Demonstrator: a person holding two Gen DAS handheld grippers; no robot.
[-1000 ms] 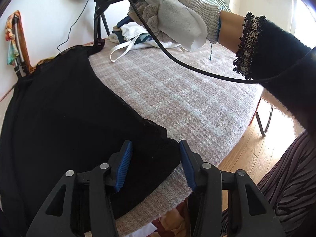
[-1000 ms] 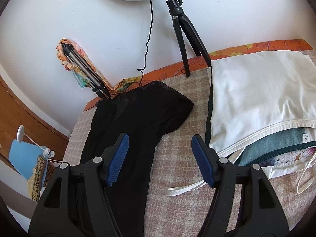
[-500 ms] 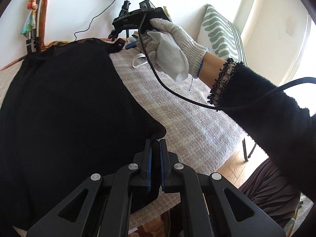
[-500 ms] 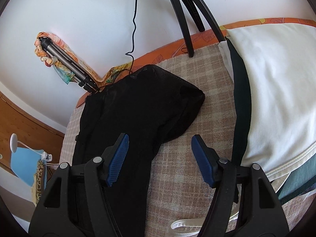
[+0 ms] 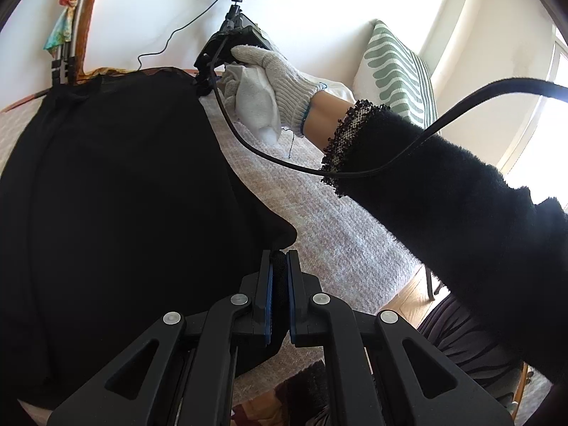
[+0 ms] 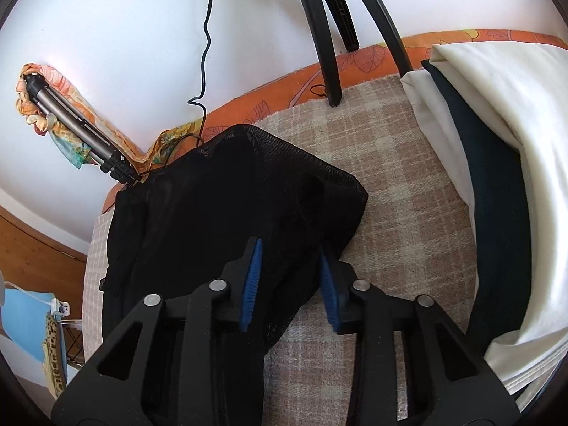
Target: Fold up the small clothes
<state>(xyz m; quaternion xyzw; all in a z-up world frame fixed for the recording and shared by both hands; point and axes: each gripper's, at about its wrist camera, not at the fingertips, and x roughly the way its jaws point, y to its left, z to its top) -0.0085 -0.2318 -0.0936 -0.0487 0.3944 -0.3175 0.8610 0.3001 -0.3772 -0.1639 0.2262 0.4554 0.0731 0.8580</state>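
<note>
A black mesh garment [image 5: 117, 191] lies spread on the checked table cover [image 5: 340, 234]. My left gripper [image 5: 278, 266] is shut on its near corner and holds it pinched between the blue pads. In the right wrist view the garment's far corner [image 6: 248, 191] lies between the fingers of my right gripper [image 6: 289, 269], which is partly open around the fabric, its pads a hand's width apart. The right gripper also shows in the left wrist view [image 5: 227, 53], held by a gloved hand [image 5: 269, 81] at the garment's far end.
A stack of folded white and dark clothes [image 6: 497, 149] lies right of the garment. A ring light tripod [image 6: 330, 35] stands on the table's far edge. A folded tripod with a scarf [image 6: 71, 135] leans on the wall. A striped cushion [image 5: 397, 71] is beyond the table.
My left gripper shut on the garment's near corner and lifted it slightly. My right gripper moved forward over the garment's far corner and its fingers narrowed around the fabric.
</note>
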